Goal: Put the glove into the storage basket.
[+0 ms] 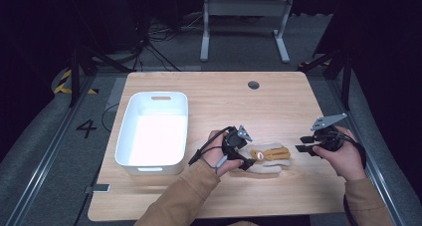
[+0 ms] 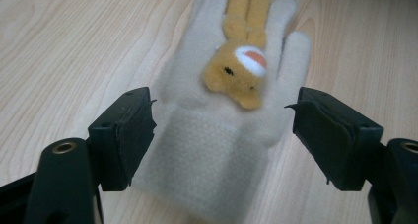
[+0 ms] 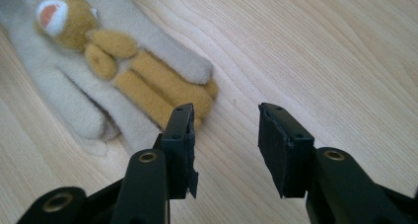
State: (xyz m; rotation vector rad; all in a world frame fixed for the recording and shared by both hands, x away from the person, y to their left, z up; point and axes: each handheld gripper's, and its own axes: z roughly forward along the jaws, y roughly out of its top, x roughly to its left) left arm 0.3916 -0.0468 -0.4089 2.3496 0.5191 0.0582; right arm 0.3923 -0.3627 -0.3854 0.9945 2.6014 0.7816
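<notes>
A cream fleece glove (image 1: 272, 165) with a tan plush bunny (image 1: 268, 153) sewn on its back lies flat on the wooden table (image 1: 224, 101), near the front centre. My left gripper (image 1: 247, 155) is open at the glove's cuff end. In the left gripper view its jaws straddle the cuff (image 2: 212, 150) without touching it, the gripper (image 2: 224, 103) low over the fleece and the bunny (image 2: 241, 71) just beyond. My right gripper (image 1: 301, 144) is open, to the right of the glove. In the right gripper view, the glove's fingertips (image 3: 192, 71) lie just past the left jaw of the gripper (image 3: 226, 110).
A white plastic bin (image 1: 124, 131) stands on the left half of the table. A round cable hole (image 1: 254, 84) sits near the far edge. Bare wood stretches behind the glove. Beyond the table are a dark floor, cables and a desk frame.
</notes>
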